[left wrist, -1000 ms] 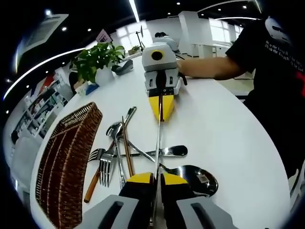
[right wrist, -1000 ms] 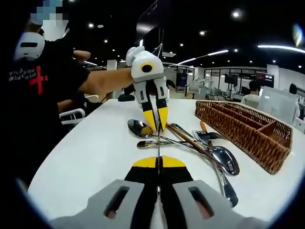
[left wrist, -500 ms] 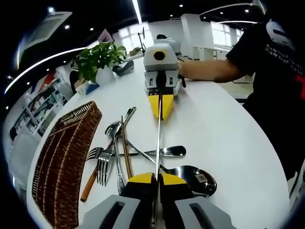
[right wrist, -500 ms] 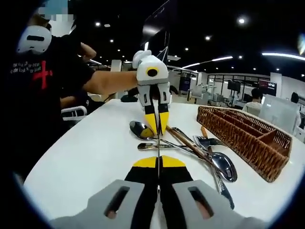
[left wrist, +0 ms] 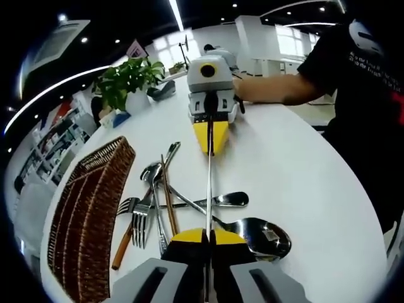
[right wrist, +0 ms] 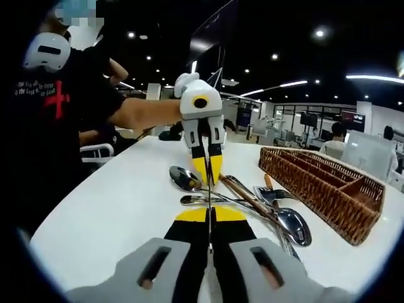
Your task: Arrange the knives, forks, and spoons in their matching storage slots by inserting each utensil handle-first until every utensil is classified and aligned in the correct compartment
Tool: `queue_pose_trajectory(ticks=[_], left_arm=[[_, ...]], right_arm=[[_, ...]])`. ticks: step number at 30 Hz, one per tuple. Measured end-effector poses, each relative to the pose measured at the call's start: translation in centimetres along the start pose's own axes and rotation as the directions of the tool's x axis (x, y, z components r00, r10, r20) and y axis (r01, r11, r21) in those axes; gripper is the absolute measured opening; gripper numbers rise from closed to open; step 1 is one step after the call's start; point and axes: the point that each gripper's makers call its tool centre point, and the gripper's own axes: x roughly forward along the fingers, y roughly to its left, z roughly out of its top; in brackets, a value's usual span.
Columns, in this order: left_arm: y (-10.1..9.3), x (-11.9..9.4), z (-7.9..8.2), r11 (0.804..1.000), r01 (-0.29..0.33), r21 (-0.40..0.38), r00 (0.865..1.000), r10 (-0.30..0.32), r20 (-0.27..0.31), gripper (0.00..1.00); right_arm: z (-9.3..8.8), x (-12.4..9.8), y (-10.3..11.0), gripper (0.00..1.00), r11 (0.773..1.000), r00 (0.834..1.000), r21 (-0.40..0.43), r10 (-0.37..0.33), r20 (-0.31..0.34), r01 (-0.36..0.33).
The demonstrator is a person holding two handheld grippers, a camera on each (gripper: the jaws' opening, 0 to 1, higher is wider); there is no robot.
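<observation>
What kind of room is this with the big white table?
Probably an open office. Beyond the white table there are desks with computer screens and a person sitting at one, glass-walled rooms, shelves, strip ceiling lights, and a potted plant on the table.

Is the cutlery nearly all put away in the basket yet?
Not yet. The wicker tray has nothing visible in its slots. Both the left gripper and the right gripper are clamped on one thin knife. The spoons and forks lie piled on the table.
</observation>
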Motion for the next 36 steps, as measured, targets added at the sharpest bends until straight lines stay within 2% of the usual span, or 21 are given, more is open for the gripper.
queue_pose_trajectory(ticks=[6,7,8,9,10,12,17,21,27,32,36], left_arm=[[0.2,-0.2,0.0,1.0,-0.014,0.013,1.0,0.014,-0.012,0.01],[0.1,-0.2,0.1,0.999,-0.023,0.024,1.0,0.023,-0.021,0.01],[0.2,-0.4,-0.1,0.999,-0.031,0.03,0.999,0.031,-0.029,0.01],[0.2,-0.5,-0.1,0.999,-0.035,0.032,0.999,0.036,-0.033,0.01],[0.2,-0.6,-0.2,0.999,-0.039,0.033,0.999,0.041,-0.036,0.01],[0.3,-1.0,-0.2,0.998,-0.052,0.036,0.998,0.054,-0.041,0.01],[0.7,-2.1,0.0,0.997,-0.076,0.017,0.996,0.076,-0.035,0.01],[0.9,-2.9,0.6,0.995,-0.092,-0.033,0.996,0.091,-0.015,0.01],[1.0,-4.2,1.5,0.992,-0.119,-0.034,0.993,0.119,0.002,0.01],[1.1,-5.4,1.8,0.99,-0.135,-0.032,0.991,0.135,-0.004,0.01],[1.4,-6.5,2.2,0.987,-0.157,-0.018,0.988,0.157,-0.007,0.01]], right_arm=[[0.0,0.1,-0.4,0.04,1.0,1.0,0.012,-0.021,0.002,0.021],[-0.1,0.0,-0.5,0.09,0.999,1.0,0.023,-0.03,-0.005,0.03],[0.2,-0.3,-1.0,0.18,0.997,0.999,0.054,-0.049,0.014,0.048],[0.8,-0.4,-1.3,0.31,0.994,0.997,0.091,-0.062,0.047,0.058],[1.3,-0.6,-1.3,0.4,0.99,0.995,0.131,-0.06,0.076,0.05],[1.6,-1.1,-1.9,0.54,0.984,0.993,0.167,-0.08,0.089,0.065],[1.6,-1.6,-3.6,0.76,0.97,0.981,0.191,-0.168,0.093,0.148],[1.5,-1.8,-4.2,1.0,0.961,0.976,0.216,-0.198,0.086,0.176],[1.7,-2.4,-4.8,1.0,0.953,0.965,0.201,-0.248,0.084,0.228],[1.5,-3.3,-6.4,1.0,0.93,0.94,0.189,-0.334,0.074,0.316],[2.1,-4.2,-7.3,1.0,0.911,0.919,0.223,-0.377,0.115,0.345]])
